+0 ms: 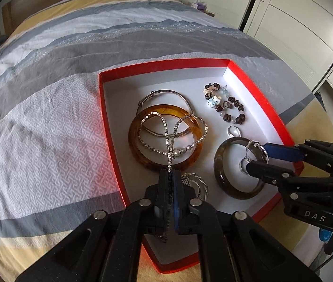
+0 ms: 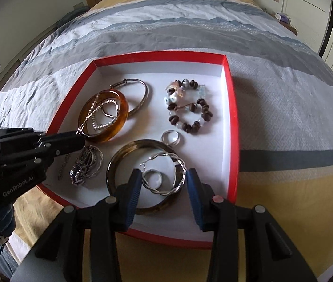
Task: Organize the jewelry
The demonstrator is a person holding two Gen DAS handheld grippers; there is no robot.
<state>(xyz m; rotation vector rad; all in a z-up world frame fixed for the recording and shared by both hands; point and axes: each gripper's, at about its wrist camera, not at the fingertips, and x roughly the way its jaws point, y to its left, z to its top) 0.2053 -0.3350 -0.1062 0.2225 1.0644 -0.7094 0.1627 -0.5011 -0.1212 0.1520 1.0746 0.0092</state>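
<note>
A red box (image 1: pixel 255 94) (image 2: pixel 233 122) with a white floor lies on the bed and holds jewelry. My left gripper (image 1: pixel 170 176) (image 2: pixel 80 138) is shut on a silver chain (image 1: pixel 170 141) (image 2: pixel 88 115) that drapes over an amber bangle (image 1: pixel 140 150) (image 2: pixel 119 119) and a pearl bracelet (image 1: pixel 190 145). My right gripper (image 2: pixel 162 178) (image 1: pixel 257 155) is open, its fingers on either side of a twisted silver hoop earring (image 2: pixel 178 164) (image 1: pixel 260 150) that rests on a dark olive bangle (image 1: pixel 222 176) (image 2: pixel 112 166). A small ring (image 2: pixel 152 179) lies inside that bangle.
In the box also lie a thin silver bangle (image 1: pixel 166 94) (image 2: pixel 142 94), brown bead bracelets (image 1: pixel 232 108) (image 2: pixel 190 115), a clear ring (image 1: pixel 234 131) (image 2: pixel 171 137) and a heap of silver pieces (image 2: pixel 86 164) (image 1: pixel 192 181). White wardrobe doors (image 1: pixel 284 11) stand beyond the bed.
</note>
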